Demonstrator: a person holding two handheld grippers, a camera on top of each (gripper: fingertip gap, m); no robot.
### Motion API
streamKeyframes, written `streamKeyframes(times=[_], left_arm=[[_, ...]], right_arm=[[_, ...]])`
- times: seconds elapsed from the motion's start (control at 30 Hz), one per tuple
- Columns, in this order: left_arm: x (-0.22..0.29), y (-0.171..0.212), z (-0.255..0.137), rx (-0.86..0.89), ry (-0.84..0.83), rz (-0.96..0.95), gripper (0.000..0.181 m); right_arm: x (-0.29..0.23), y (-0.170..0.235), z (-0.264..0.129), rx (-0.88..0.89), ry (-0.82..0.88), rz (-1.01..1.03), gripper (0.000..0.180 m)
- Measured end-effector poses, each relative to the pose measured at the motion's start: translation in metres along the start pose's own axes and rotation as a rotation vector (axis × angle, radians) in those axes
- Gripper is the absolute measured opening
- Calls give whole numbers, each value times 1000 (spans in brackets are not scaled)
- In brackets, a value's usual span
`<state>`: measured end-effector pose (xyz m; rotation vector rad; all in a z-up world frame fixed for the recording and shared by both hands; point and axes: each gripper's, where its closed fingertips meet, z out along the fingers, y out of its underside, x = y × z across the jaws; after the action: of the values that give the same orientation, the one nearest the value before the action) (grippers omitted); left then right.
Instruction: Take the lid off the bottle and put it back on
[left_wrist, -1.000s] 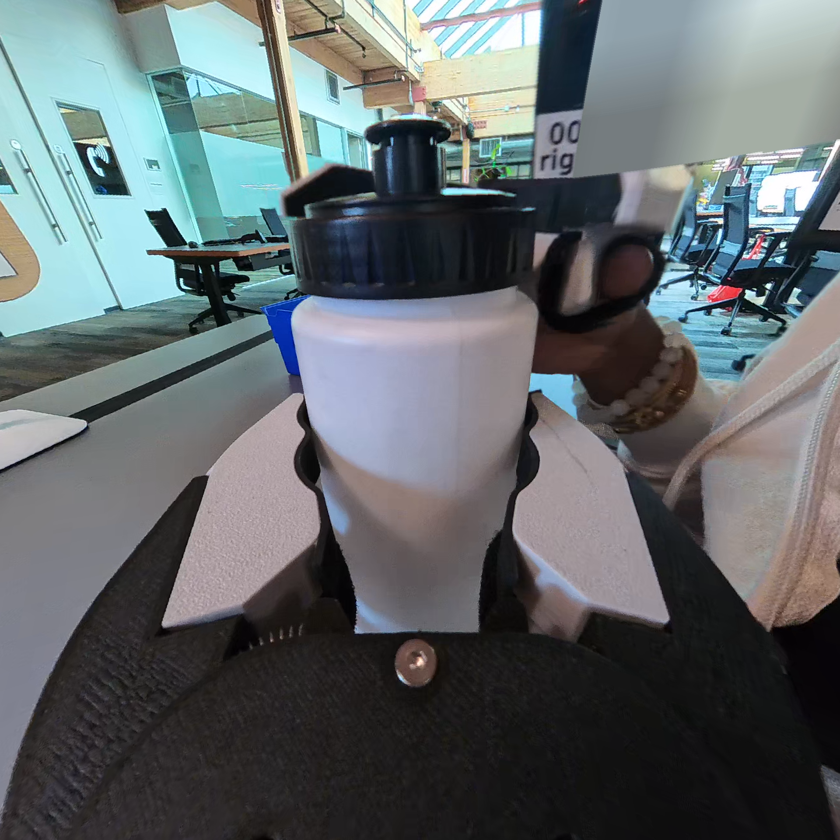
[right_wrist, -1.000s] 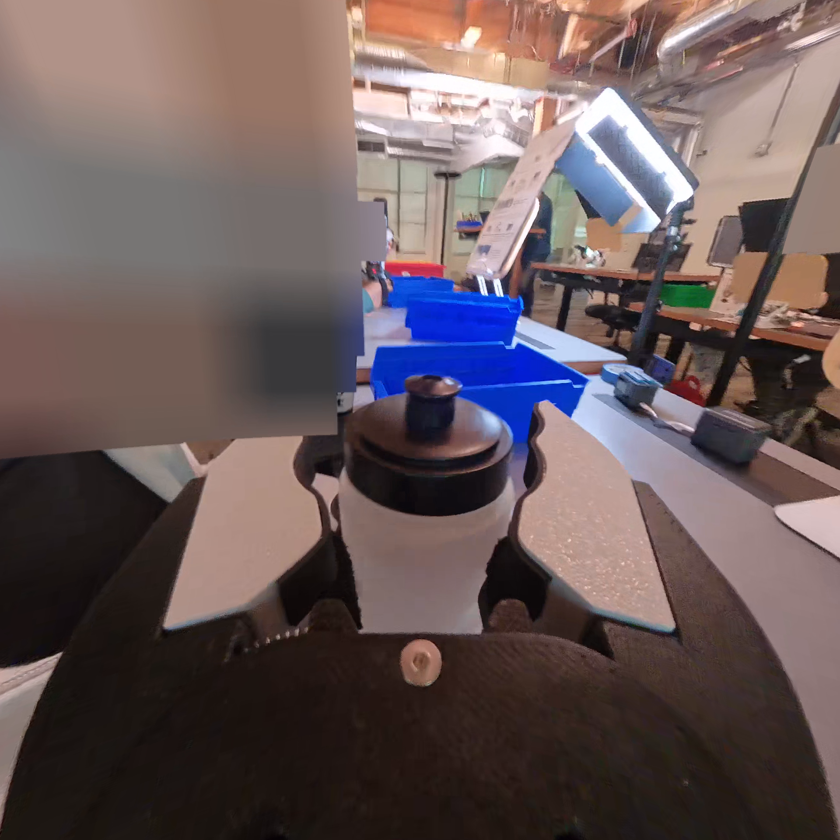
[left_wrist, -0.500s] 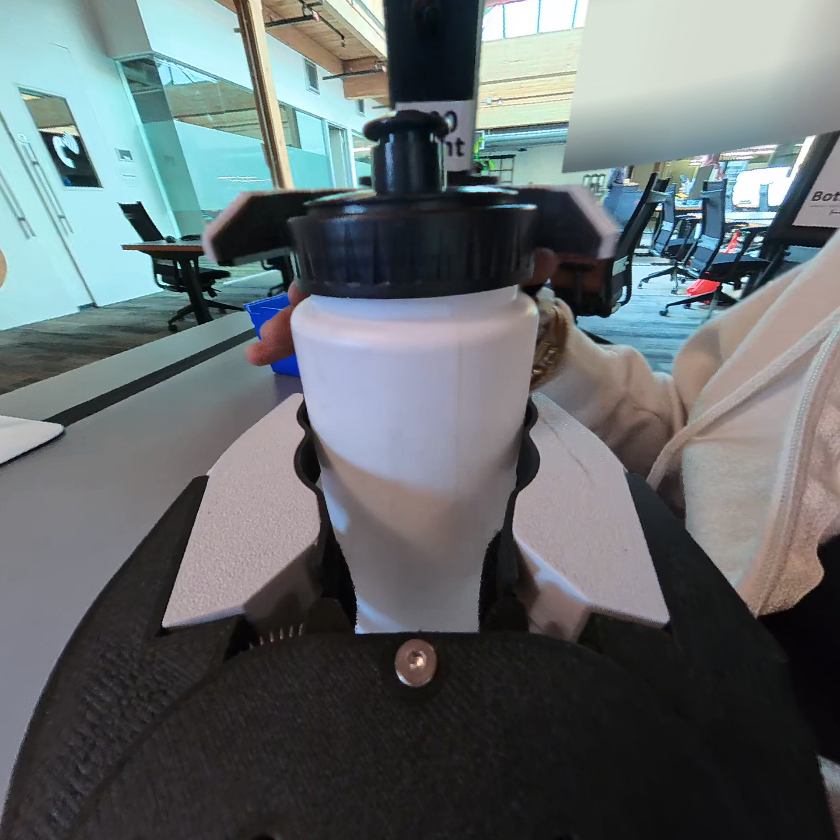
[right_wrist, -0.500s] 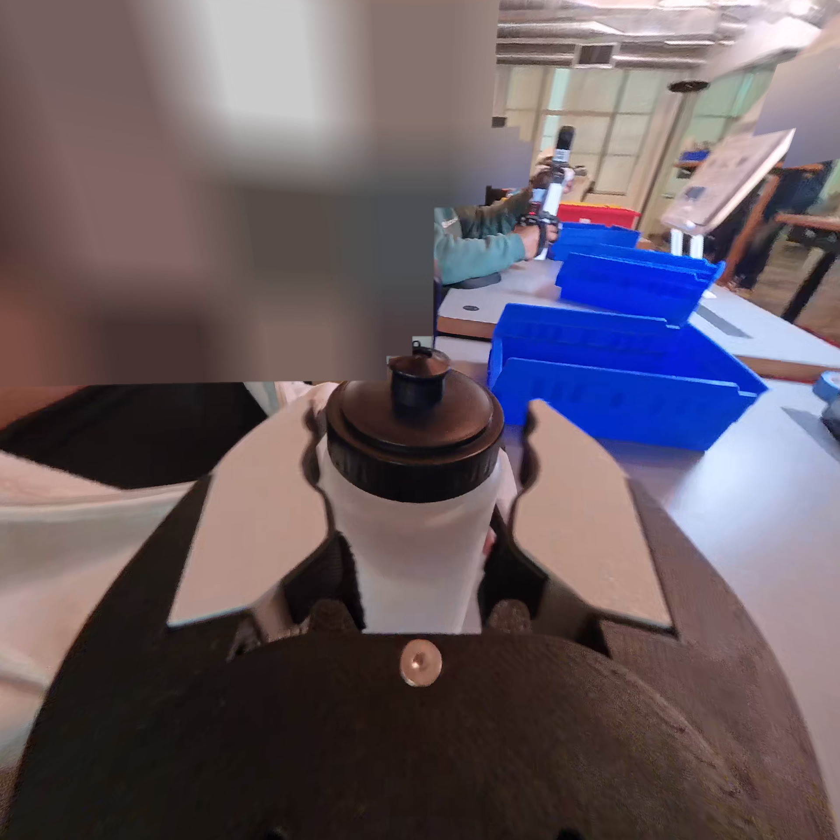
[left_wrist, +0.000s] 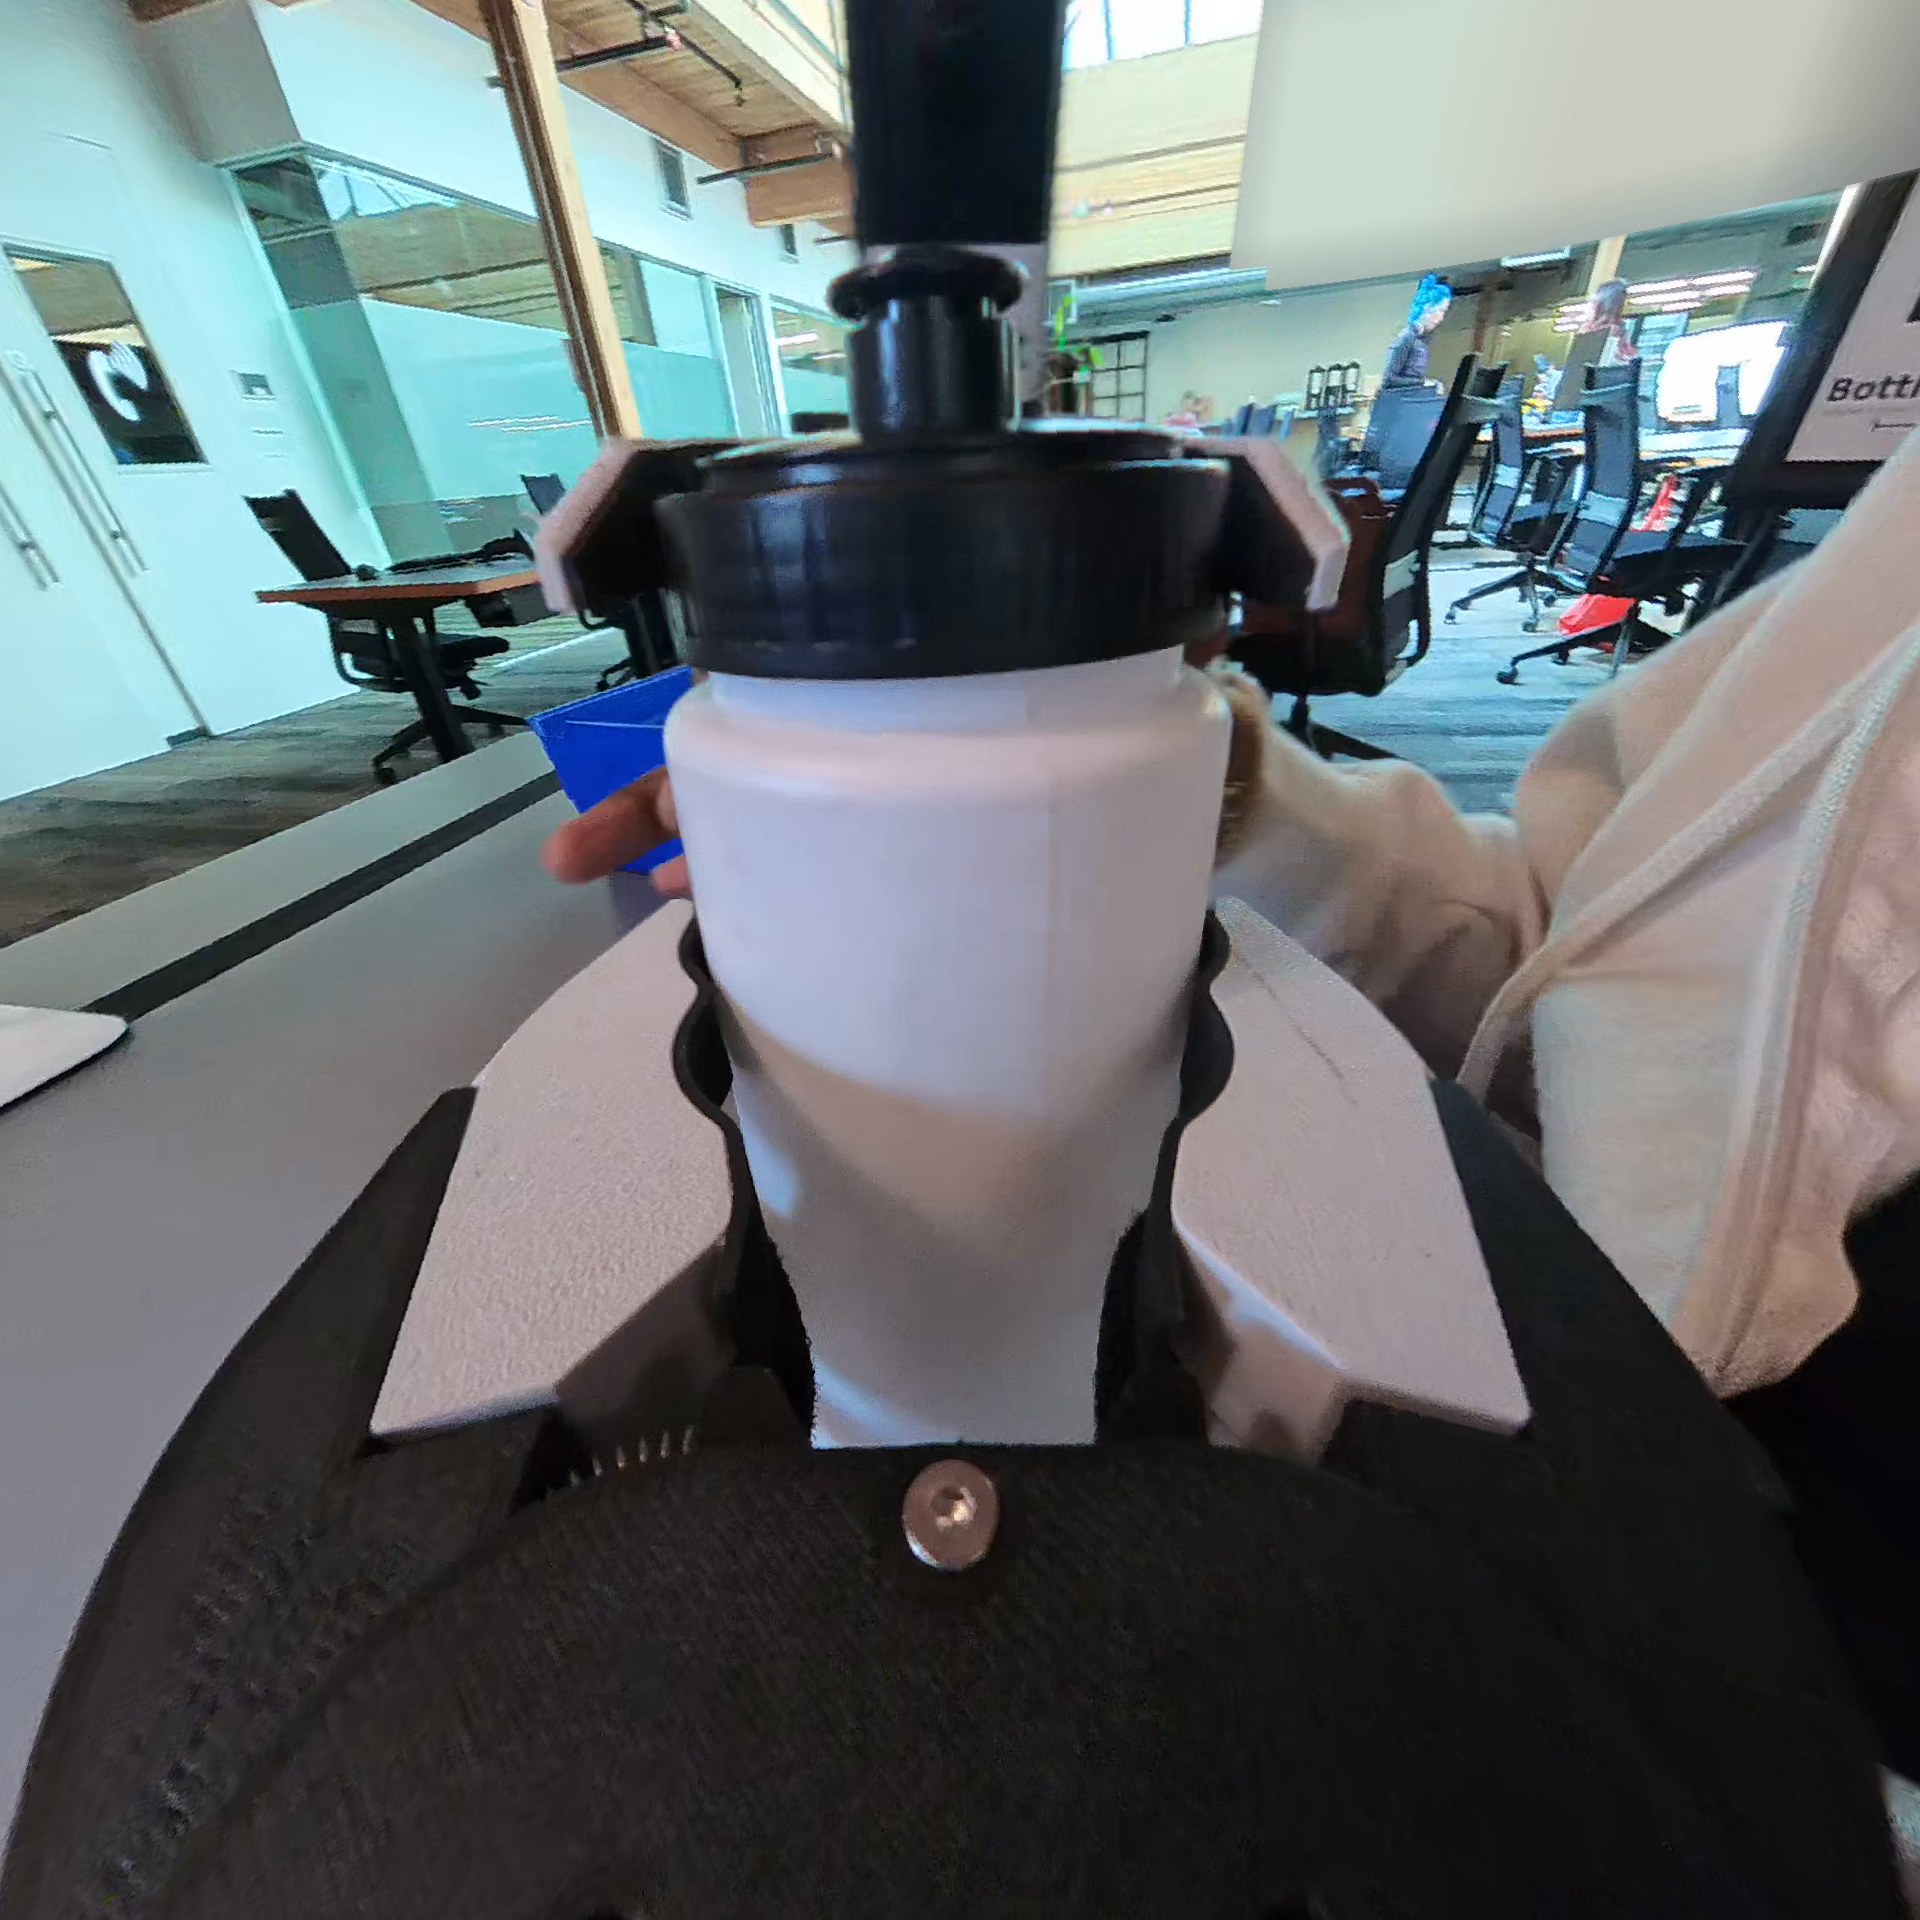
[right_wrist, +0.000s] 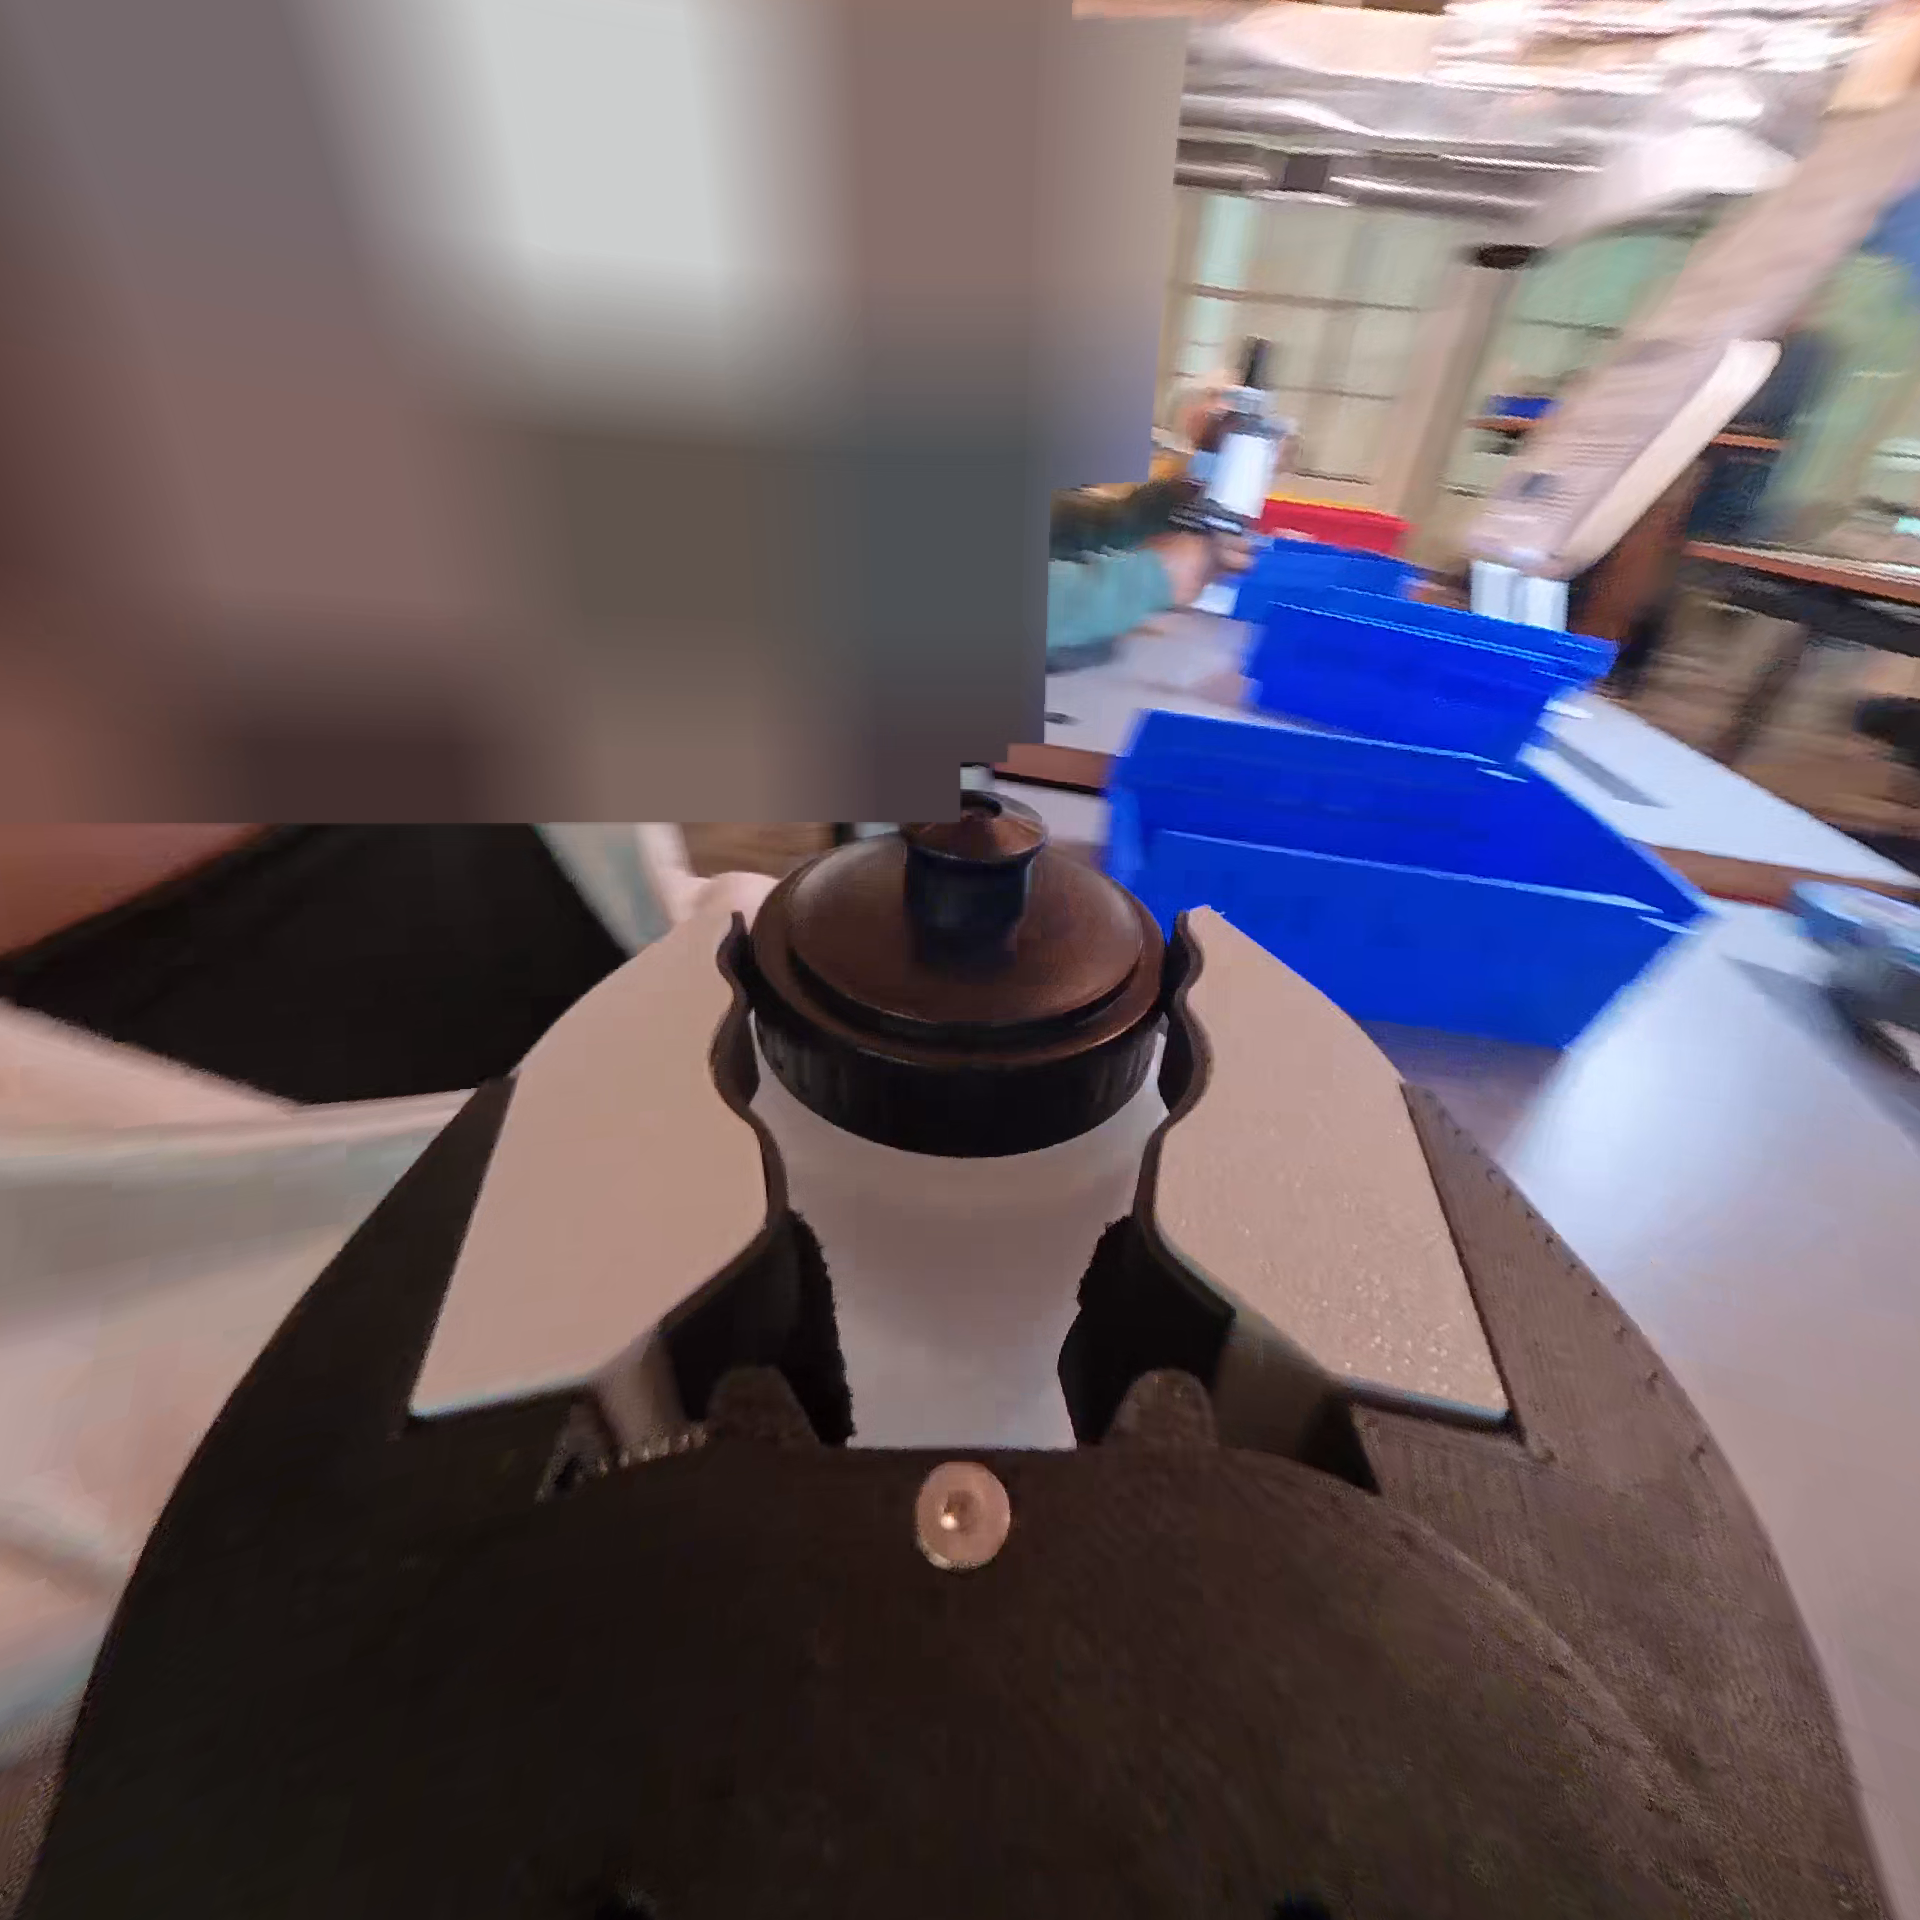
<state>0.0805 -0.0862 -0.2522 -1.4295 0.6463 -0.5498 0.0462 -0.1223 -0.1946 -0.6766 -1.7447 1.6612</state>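
A white bottle with a black ribbed lid and a pull spout stands upright in my left gripper, which is shut on its body. My right gripper comes in from behind the bottle, and its fingers flank the lid on both sides. In the right wrist view the lid sits between the fingers of the right gripper, whose pads press against its sides. The white bottle shows below it.
The grey table runs to the left, with a white pad at its edge. A blue bin stands beyond the bottle, with more blue bins behind it. A cream sleeve fills the right side.
My right gripper has swung round from the bottle's side to behind it and closed its fingers onto the lid. The left gripper and bottle have stayed in place.
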Motion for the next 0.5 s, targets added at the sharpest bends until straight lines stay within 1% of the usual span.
streamKeyframes(times=[0.03,0.07,0.13,0.17,0.23,0.27,0.33,0.37,0.43,0.47,0.5], left_arm=[[1,0,1,-3,5,-11,87],[-1,1,2,-3,-3,-29,87],[-7,1,2,6,-34,-58,87],[-10,1,1,9,-54,-54,87],[-15,1,-1,4,-96,-38,87],[-16,2,-1,-2,-111,-35,87],[-17,2,-1,-8,-131,-30,87],[-18,2,-1,-7,-138,-26,87],[-17,2,-1,-4,-140,-17,87],[-16,1,-1,-4,-136,-14,87],[-15,1,-1,-5,-131,-11,87]], right_arm=[[-3,0,-1,25,-93,9,76],[-3,0,-3,47,-149,23,76],[6,0,-2,59,-150,72,76],[11,1,-2,55,-108,92,77],[17,-4,-2,100,40,88,107],[21,-7,-5,129,144,72,111],[26,-9,-9,144,336,51,111],[24,-9,-8,134,389,44,109],[23,-3,-5,72,472,44,98],[21,1,-3,20,480,25,84],[23,2,-4,-9,500,-14,77]])
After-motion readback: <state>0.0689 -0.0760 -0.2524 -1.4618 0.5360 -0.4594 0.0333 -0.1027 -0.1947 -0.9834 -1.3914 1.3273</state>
